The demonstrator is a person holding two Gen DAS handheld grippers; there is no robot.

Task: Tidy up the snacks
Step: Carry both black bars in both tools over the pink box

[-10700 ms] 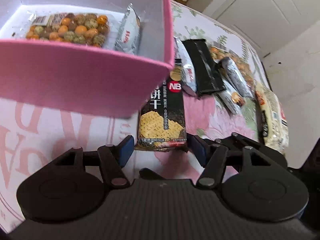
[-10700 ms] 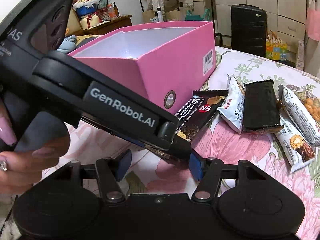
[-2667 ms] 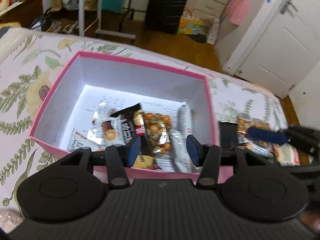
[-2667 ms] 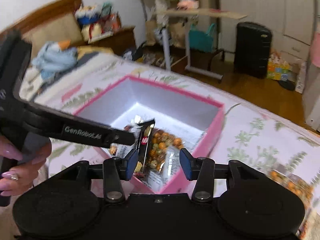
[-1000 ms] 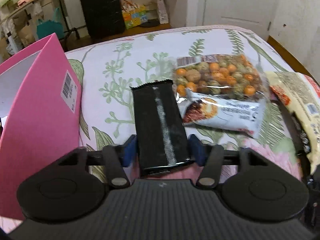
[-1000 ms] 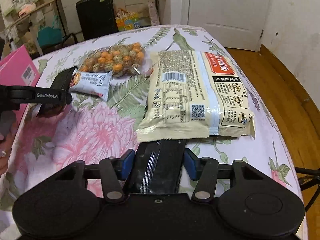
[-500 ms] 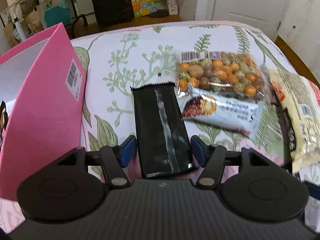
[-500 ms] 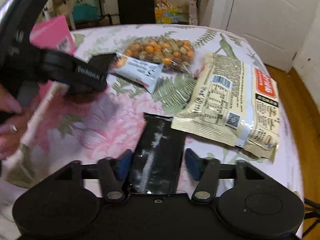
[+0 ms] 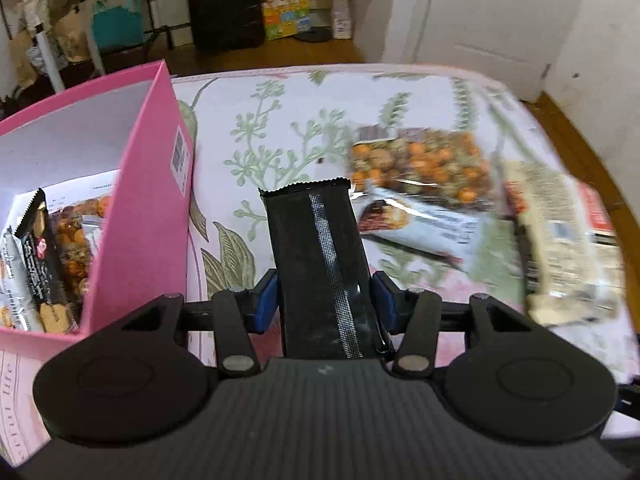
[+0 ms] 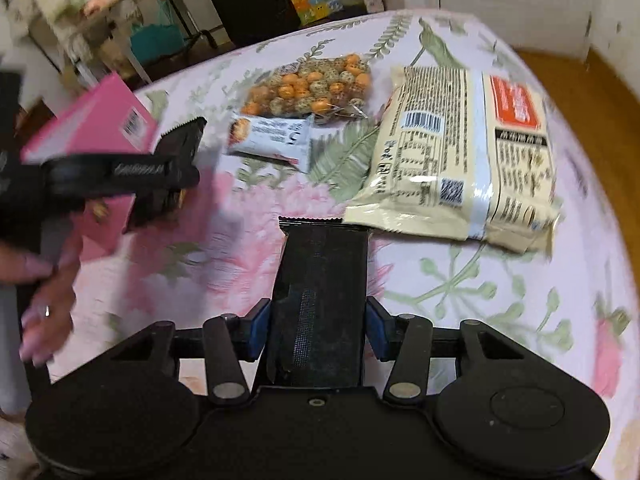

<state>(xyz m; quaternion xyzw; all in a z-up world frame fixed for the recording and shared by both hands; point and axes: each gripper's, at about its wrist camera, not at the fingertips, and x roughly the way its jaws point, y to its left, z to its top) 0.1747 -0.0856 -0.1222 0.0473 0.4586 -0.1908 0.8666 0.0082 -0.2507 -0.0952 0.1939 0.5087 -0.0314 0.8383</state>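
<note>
Left claw (image 9: pixel 324 306): blue pads closed against the sides of a black snack packet (image 9: pixel 320 264), silver seam facing up, serrated far end pointing away over the bed (image 9: pixel 280 120). The right wrist view shows this claw (image 10: pixel 176 178) from the side, gripping that packet (image 10: pixel 176 148) in front of the pink box (image 10: pixel 96 128), with the person's left hand (image 10: pixel 44 280) on its handle.

Right claw (image 10: pixel 316 330): pads closed on a second black packet (image 10: pixel 320 292), which juts forward above the floral bedspread. Visible in the right wrist view only.

Pink box (image 9: pixel 144 216): on the bed, left of the left claw, barcode label on its near wall. Only the left wrist view looks inside: a dark biscuit packet (image 9: pixel 38 256) leaning upright, a bag of orange coated nuts (image 9: pixel 76 236) behind it, and a white wrapper (image 9: pixel 10 276) at the edge.

Loose items on the bed, right of the box:
- Clear bag of orange and speckled coated nuts (image 9: pixel 420 164) (image 10: pixel 312 88).
- White snack bar (image 9: pixel 432 226) (image 10: pixel 272 140), lying just in front of the nut bag, overlapping its edge.
- Large cream noodle pack (image 10: pixel 460 152) (image 9: pixel 560 240), printed back up, red panel at one end; sharp in the right wrist view, blurred in the left.

Background: black suitcase (image 9: pixel 224 2) on the wooden floor, white door (image 9: pixel 492 12).
</note>
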